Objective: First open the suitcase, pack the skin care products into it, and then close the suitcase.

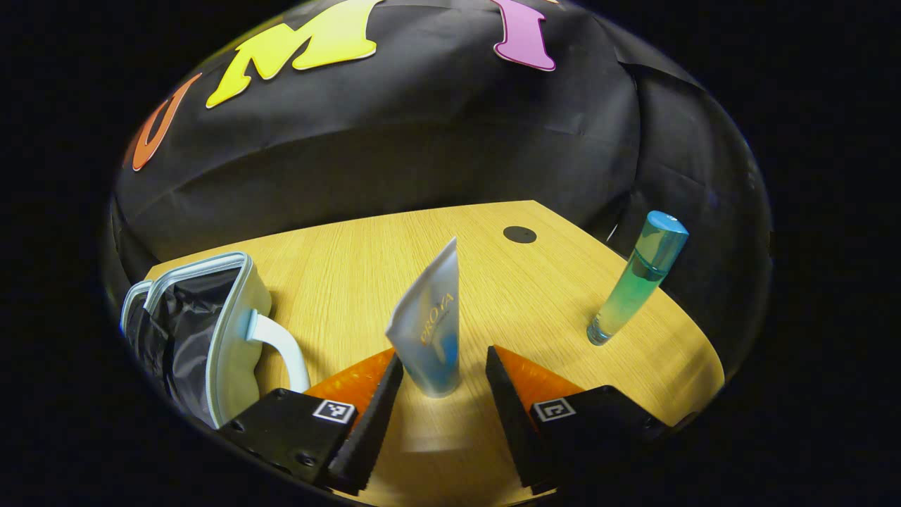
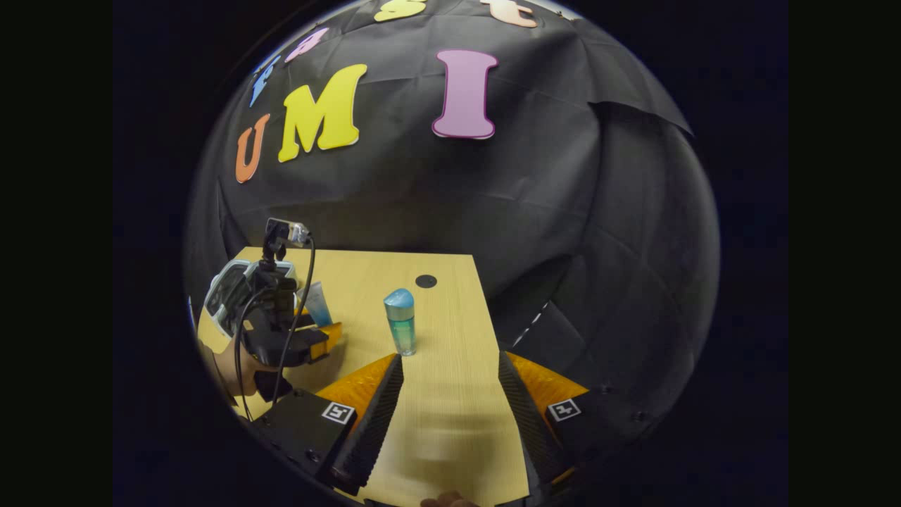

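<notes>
Where wood-grain shows, flat-crimped glossy tube (image 1: 431,320), cylindrical bottle (image 1: 637,278)

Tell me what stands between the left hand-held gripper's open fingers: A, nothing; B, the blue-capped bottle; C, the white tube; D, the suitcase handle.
C: in the left gripper view the tube stands upright on the table between the left hand-held gripper's spread fingers, while the bottle stands off to the right and the open suitcase lies to the left.

Both views low, sharing table (image 1: 493,282).
</notes>
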Demonstrator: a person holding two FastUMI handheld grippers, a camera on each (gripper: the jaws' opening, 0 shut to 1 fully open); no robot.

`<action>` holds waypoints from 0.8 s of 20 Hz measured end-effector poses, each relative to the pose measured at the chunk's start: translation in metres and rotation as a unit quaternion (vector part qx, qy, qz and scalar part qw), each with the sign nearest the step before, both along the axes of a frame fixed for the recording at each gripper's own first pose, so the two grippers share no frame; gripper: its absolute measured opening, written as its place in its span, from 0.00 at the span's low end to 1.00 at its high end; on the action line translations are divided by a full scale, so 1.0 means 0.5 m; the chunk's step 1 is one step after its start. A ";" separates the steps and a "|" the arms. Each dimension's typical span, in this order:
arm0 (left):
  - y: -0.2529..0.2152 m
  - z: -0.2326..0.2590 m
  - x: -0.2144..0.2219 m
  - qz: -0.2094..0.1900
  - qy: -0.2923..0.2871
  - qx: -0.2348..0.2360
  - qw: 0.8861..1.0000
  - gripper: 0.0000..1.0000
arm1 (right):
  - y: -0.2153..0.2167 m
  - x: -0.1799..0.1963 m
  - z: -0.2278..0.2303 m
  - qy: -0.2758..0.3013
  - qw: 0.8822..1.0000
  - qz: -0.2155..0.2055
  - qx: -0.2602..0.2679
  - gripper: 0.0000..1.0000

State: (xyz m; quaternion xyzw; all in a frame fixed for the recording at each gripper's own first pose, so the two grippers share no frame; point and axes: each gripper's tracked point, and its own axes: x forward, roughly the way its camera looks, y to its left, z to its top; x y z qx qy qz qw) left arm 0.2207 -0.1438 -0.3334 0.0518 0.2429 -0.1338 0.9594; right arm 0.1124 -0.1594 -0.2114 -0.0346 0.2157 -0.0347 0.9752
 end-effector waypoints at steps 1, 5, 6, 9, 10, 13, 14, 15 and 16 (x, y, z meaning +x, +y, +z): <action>-0.004 0.000 -0.002 -0.002 0.000 -0.006 1.000 0.72 | 0.003 0.011 -0.007 0.004 1.000 0.004 0.000 0.81; 0.005 0.014 -0.005 -0.006 0.002 -0.009 1.000 0.60 | 0.034 0.054 -0.026 0.005 1.000 0.017 0.006 0.81; 0.004 0.029 -0.011 -0.011 -0.003 -0.009 1.000 0.54 | 0.045 0.068 -0.029 0.005 1.000 0.022 0.011 0.80; 0.012 0.078 -0.037 -0.018 -0.018 -0.010 1.000 0.39 | 0.083 0.125 -0.050 0.005 0.999 0.030 0.024 0.81; 0.017 0.091 -0.050 -0.017 -0.018 -0.011 1.000 0.39 | 0.093 0.142 -0.061 0.005 0.999 0.032 0.024 0.81; 0.035 0.144 -0.083 -0.015 -0.037 -0.025 0.999 0.22 | 0.113 0.187 -0.105 0.016 0.999 0.030 0.025 0.80; 0.035 0.159 -0.085 -0.017 -0.048 -0.034 0.998 0.20 | 0.119 0.202 -0.120 0.019 0.999 0.029 0.025 0.81; 0.037 0.164 -0.081 -0.017 -0.056 -0.040 0.998 0.19 | 0.119 0.214 -0.133 0.022 0.999 0.026 0.024 0.81; 0.037 0.154 -0.082 -0.015 -0.047 -0.045 0.998 0.18 | 0.115 0.225 -0.147 0.024 0.999 0.021 0.024 0.81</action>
